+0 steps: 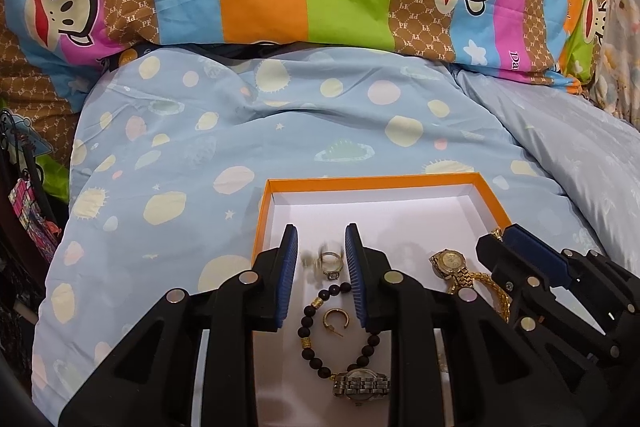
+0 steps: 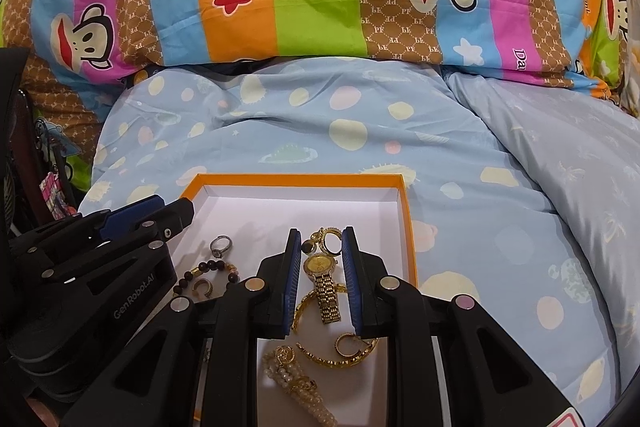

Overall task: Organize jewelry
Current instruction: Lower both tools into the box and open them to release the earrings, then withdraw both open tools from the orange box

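Here, silver ring [image 1: 331, 264] between parted left gripper [image 1: 321, 246] fingers, untouched.

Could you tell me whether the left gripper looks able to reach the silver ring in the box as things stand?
Probably yes: the left gripper is open, with the silver ring lying uncovered between its fingers in the orange box.

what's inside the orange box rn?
Inside the orange-rimmed white cardboard box: silver stone ring, dark beaded bracelet, gold hoop earring, silver link watch, gold link watch, gold bangle, pearl strand. The hand-held grippers hide the near corners.
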`<state>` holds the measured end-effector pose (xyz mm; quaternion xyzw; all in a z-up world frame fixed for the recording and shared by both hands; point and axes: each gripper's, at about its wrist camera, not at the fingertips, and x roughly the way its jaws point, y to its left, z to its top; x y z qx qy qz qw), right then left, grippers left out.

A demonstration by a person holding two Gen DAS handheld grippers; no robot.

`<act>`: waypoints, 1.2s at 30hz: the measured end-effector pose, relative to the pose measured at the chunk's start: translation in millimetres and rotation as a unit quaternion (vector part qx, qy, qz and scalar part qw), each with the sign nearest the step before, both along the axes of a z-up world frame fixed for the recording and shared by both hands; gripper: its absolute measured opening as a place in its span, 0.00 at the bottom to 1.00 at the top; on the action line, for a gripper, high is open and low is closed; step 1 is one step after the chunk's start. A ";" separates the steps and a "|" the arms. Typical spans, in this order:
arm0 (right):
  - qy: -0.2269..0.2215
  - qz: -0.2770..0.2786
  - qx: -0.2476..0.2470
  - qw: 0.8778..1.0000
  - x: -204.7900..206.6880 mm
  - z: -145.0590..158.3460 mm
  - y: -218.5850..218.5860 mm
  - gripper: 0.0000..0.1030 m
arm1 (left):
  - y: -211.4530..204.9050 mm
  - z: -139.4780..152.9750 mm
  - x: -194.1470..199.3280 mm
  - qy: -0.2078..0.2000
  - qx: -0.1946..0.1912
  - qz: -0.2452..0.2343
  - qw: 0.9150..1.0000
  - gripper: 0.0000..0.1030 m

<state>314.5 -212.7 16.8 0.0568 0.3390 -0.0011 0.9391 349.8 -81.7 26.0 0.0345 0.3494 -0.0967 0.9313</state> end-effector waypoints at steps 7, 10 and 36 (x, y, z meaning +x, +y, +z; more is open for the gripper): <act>-0.009 -0.008 0.003 1.000 -1.5 2.6 -3.7 0.20 | 1.5 0.2 0.6 -0.001 0.000 0.008 1.000 0.37; -0.009 -0.008 0.005 1.000 -1.6 2.7 -4.5 0.20 | 2.1 0.1 1.1 -0.001 0.001 0.010 1.000 0.38; -0.004 -0.017 0.001 1.000 -103.2 19.9 -6.4 0.28 | 31.3 15.5 -81.3 -0.003 -0.006 0.013 1.000 0.43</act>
